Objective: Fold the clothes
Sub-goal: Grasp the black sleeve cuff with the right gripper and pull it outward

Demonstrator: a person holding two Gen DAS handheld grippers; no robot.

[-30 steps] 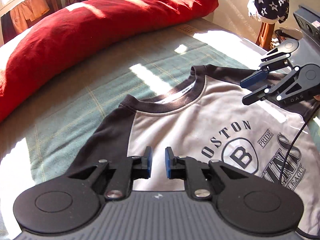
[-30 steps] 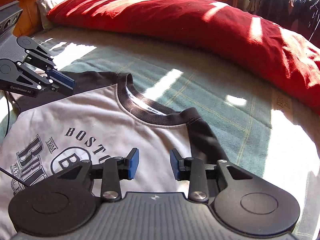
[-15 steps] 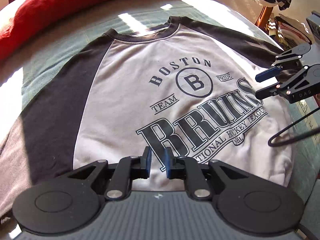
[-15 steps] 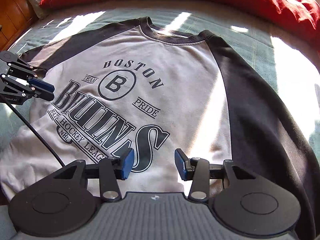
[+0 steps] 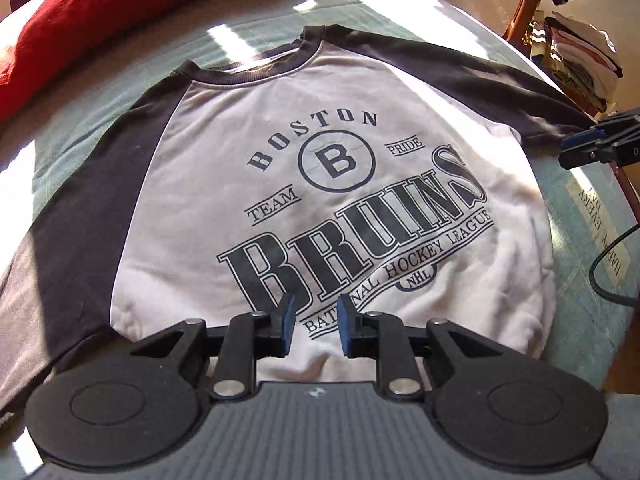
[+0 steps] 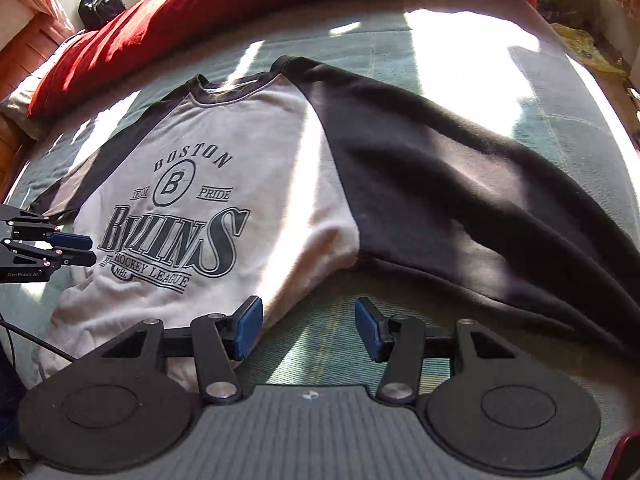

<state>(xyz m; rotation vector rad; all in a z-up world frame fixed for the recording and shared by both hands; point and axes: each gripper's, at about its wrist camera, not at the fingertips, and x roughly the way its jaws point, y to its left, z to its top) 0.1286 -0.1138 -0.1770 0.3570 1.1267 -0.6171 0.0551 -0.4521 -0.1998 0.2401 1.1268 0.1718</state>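
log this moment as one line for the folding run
stage: before first fold | sweatshirt: flat on bed, print up | left gripper: opening, empty, above hem | right gripper: opening, empty, near hem corner

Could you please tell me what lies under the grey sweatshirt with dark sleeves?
The grey sweatshirt with dark sleeves lies flat on a green checked bedspread, which shows around it. Whatever is directly beneath its fabric is covered.
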